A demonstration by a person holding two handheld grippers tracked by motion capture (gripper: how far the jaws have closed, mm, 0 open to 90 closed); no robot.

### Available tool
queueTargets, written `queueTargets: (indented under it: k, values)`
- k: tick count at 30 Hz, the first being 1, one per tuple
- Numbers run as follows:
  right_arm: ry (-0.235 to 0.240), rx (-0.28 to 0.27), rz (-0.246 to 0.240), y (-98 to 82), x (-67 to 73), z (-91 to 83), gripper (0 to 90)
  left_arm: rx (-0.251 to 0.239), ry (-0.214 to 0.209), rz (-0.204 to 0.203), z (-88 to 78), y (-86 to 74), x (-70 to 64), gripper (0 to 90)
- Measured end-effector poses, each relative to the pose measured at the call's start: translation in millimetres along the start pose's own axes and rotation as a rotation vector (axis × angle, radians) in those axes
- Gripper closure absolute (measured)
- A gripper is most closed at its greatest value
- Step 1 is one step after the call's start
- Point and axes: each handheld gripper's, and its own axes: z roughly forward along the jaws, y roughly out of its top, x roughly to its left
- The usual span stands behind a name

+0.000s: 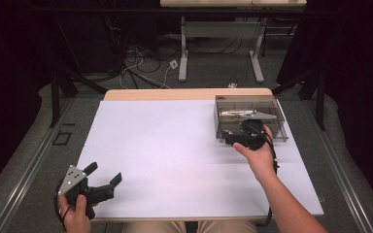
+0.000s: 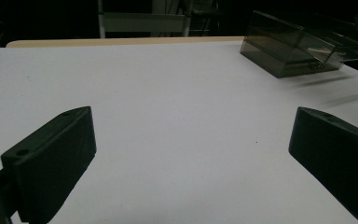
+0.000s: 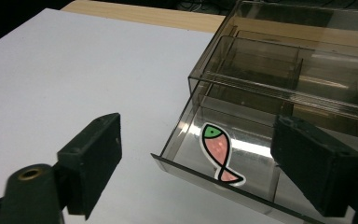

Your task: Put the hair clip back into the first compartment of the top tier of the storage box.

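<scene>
At the table's far right, the smoked plastic drawer box [image 1: 250, 118] sits light, rigid and slick; its pulled-out drawer [image 3: 242, 163] holds a fish sticker [image 3: 218, 152]. Take the drawer's front lip. The right gripper [image 3: 205, 163] gapes wide there, empty; the left gripper [image 1: 103, 177] too.

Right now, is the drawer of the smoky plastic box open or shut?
Open: the drawer is pulled out of the box, and a fish sticker lies inside it.
</scene>
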Motion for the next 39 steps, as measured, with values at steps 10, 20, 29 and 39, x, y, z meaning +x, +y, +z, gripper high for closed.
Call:
queueTargets:
  k: [10,20,29,39]
  values:
    - [-0.013,-0.056,-0.014,-4.1,11.3,-7.9,15.3,0.001,0.008,-0.004,-2.0,-0.8,0.2,0.7]
    - [0.046,-0.08,-0.064,-17.2,13.1,-25.1,15.3,0.002,0.007,-0.003,-3.1,-0.7,-1.2,0.7]
    - [0.059,-0.135,-0.099,-35.7,7.8,-42.7,15.2,0.005,0.009,0.002,-2.5,-1.2,-1.9,0.6]
    - [0.054,-0.138,-0.124,-54.6,6.7,-59.4,15.2,0.009,0.016,0.007,-2.0,-1.5,-2.6,0.7]
